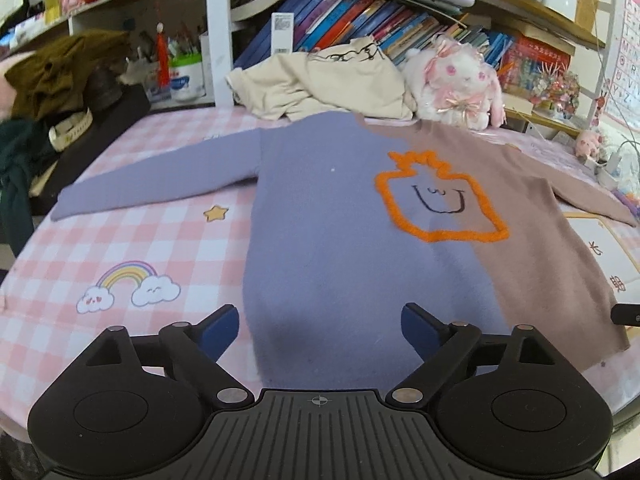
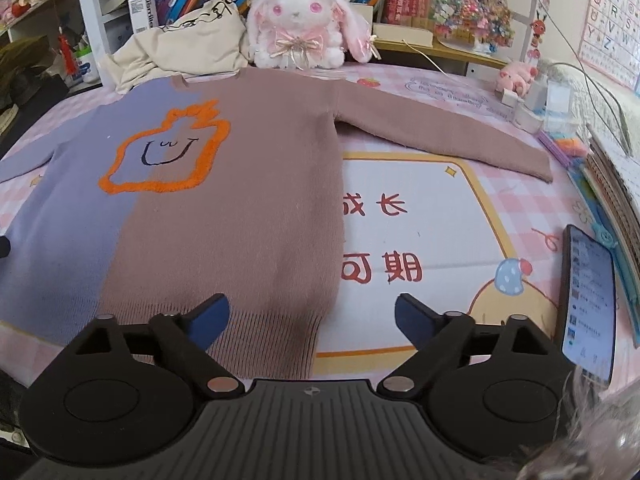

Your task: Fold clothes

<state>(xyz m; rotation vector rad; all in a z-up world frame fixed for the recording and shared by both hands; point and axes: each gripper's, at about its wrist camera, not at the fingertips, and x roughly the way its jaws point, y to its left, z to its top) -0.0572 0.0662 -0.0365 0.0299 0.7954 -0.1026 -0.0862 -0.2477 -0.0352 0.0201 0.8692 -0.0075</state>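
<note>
The knitted sweater, half lilac and half dusty pink with an orange outlined face (image 1: 360, 208), lies flat and face up on the pink checked bedsheet (image 1: 152, 248), both sleeves spread wide. The left gripper (image 1: 320, 326) hovers over the lilac hem, fingers wide apart; the right gripper (image 2: 312, 318) hangs at the pink ribbed hem corner, fingers apart too, gripping nothing

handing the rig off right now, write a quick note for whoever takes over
Left tool: open, holding nothing, hovering above the purple half of the sweater's hem.
Right tool: open, holding nothing, above the brown corner of the hem.
Sweater: lying flat, front up on the pink checked mat, both sleeves spread out to the sides, collar toward the plush bunny.
Done: laid out only; no fold visible.
Left: fold the sleeves in, then fold the body. Mind the phone lying to the right.
</note>
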